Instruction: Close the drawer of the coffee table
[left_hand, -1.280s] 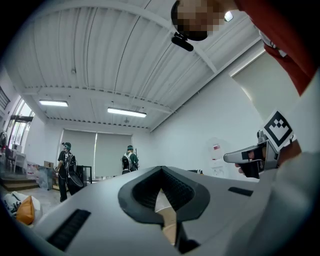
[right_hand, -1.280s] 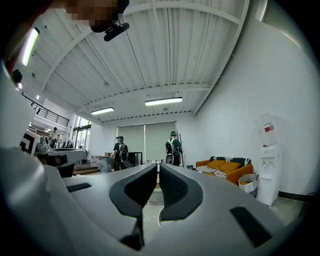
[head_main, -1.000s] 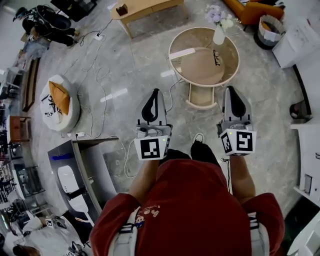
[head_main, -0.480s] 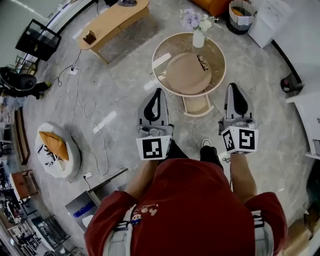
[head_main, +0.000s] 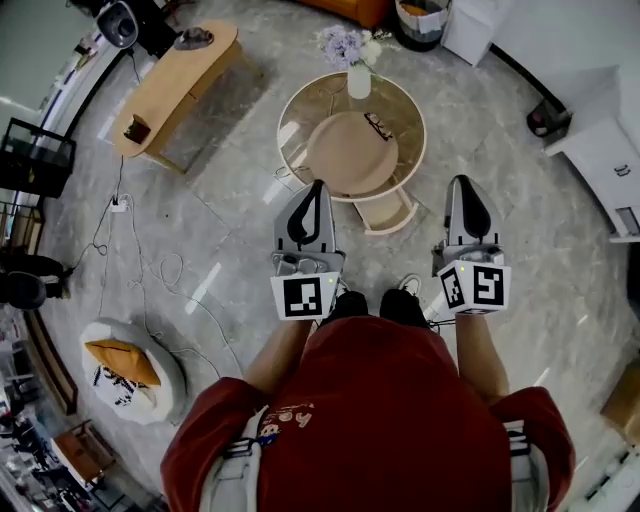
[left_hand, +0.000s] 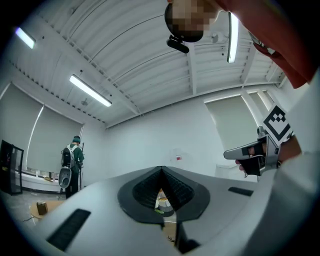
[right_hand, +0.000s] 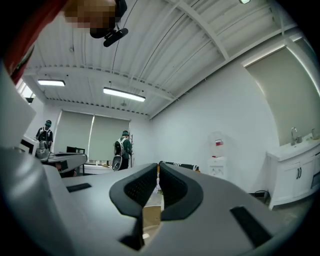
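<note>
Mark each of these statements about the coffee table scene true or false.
1. The drawer of the round beige coffee table stands pulled out. True.
2. A white vase of flowers stands on that table. True.
3. The right tool grips the drawer. False: it is apart from the drawer and shut on nothing.
4. The left tool has its jaws wide apart. False: they are together.

Red tee (head_main: 390, 400); grey L gripper (head_main: 318, 184), R gripper (head_main: 463, 181); b&w cubes (head_main: 303, 297)
</note>
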